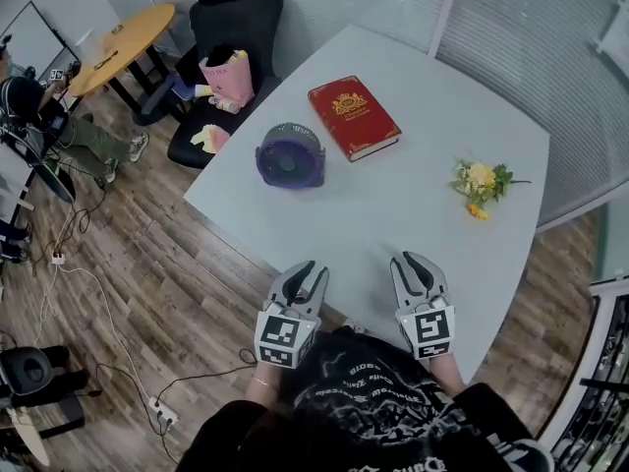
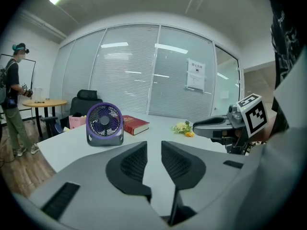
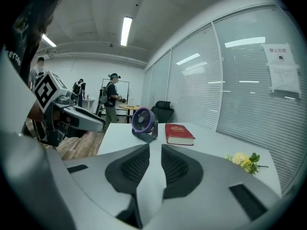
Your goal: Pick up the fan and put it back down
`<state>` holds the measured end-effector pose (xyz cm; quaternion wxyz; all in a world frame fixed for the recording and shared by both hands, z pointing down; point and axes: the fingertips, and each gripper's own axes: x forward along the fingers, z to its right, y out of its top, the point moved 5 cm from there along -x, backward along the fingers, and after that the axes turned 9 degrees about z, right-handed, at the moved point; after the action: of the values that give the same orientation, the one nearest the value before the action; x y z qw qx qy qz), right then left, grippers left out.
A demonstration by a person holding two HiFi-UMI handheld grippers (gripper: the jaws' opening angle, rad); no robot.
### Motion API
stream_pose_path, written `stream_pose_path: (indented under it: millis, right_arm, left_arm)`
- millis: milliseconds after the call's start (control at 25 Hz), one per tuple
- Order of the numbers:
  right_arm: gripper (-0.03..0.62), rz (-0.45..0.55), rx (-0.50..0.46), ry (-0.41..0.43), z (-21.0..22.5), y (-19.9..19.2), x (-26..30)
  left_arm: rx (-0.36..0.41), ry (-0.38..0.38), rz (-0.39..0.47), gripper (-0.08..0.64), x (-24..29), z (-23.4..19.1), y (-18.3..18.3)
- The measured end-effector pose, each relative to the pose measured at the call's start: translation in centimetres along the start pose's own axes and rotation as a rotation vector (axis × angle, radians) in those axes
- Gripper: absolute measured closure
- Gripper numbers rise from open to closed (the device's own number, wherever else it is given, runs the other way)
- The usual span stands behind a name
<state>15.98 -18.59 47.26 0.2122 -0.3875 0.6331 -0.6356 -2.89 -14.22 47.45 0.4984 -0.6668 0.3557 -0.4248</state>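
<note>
Fingers (image 2: 132,166) on my left gripper (image 1: 306,269) stand a narrow slit apart, with nothing but pale worktop (image 1: 393,219) showing through the gap. Those on my right gripper (image 1: 414,262) stand the same way: nearly together, not touching, and holding nothing. Both grippers hover side by side over the near edge of the worktop, close to my body and pointing across it. The fan (image 1: 290,155) stands upright on its own foot at the far left part of the worktop, just beside the red book (image 1: 354,116) and well apart from both grippers, while a small bunch of yellow flowers (image 1: 480,183) lies off to the right. As for the step in hand, I judge that this scene fits two readings: the fan waiting where it stands for a lift, or the fan set back down with my grippers drawn away from it. I cannot tell which, though it does stand on the worktop as the task's end would want. Any grip on it would call for a long reach across and for fingers spread far wider than this slit. It is a small round desk fan with a purple ring around a dark grille, purple blades behind that, and a dark grey base, its face turned roughly toward me.
</note>
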Motion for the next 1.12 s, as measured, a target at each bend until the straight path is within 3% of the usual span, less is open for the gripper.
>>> stream_pose_path:
  millis: [80, 240, 440, 680, 1120]
  right_arm:
    - [0.583, -0.005, 0.021, 0.019, 0.1, -0.2, 0.6]
    - [0.584, 0.003, 0.041, 0.064, -0.5, 0.1, 1.5]
    - [0.586, 0.012, 0.025, 0.056, -0.4, 0.8, 1.6]
    - [0.586, -0.002, 0.027, 0.031, -0.1, 0.0, 1.3]
    - [0.587, -0.006, 0.015, 0.049, -0.8, 0.0, 1.2]
  left_arm:
    - [-0.005, -0.016, 0.004, 0.525, 0.3, -0.2, 0.3]
    - [0.009, -0.034, -0.003, 0.538, 0.4, -0.2, 1.0]
    - [-0.047, -0.040, 0.009, 0.540, 0.2, -0.3, 1.0]
    - [-0.008, -0.007, -0.067, 0.540, 0.2, -0.8, -0.3]
    - [-0.002, 0.014, -0.076, 0.540, -0.1, -1.3, -0.6]
